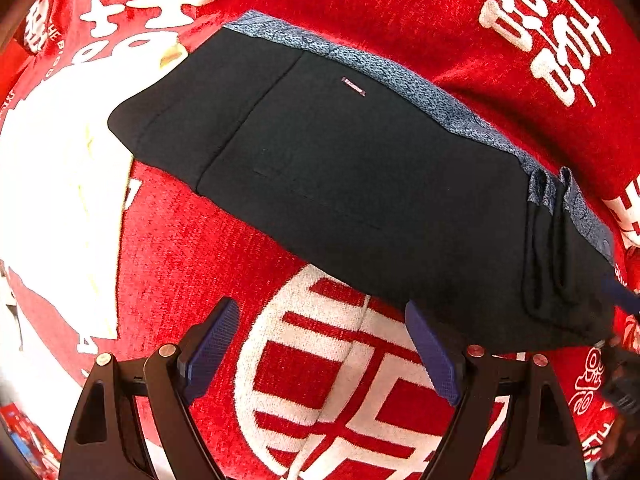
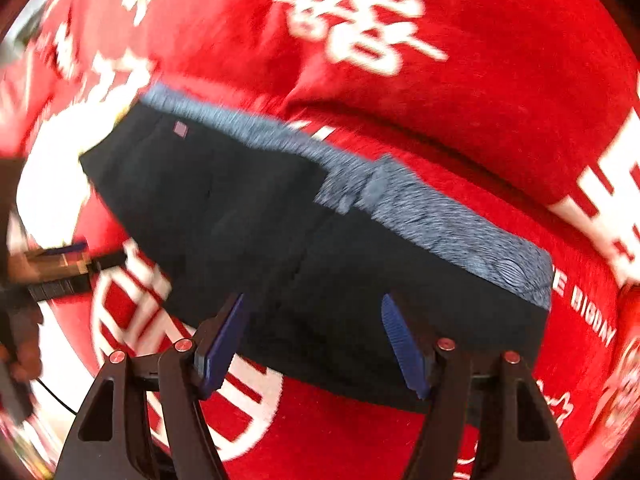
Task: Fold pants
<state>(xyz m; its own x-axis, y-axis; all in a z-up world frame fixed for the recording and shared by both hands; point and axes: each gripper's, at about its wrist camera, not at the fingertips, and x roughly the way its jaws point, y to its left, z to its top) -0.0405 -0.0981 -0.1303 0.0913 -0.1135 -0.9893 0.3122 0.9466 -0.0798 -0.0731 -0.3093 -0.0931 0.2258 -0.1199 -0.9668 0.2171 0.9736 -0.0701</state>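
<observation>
Pants [image 1: 360, 184] lie folded in a compact dark block w/ grey waistband on the red blanket [image 1: 192, 248]. Left gripper [image 1: 324, 344] wide, empty, just short of the near edge. Right gripper [image 2: 314, 340] also wide; view's blurred, prob hovering over the cloth. Fabric looks soft, limp, light, so I'd pinch all layers at the near folded edge.

Right-wrist view motion-blurred, pants [image 2: 320, 248] edges smeared, blanket [image 2: 480, 80] lettering unreadable
</observation>
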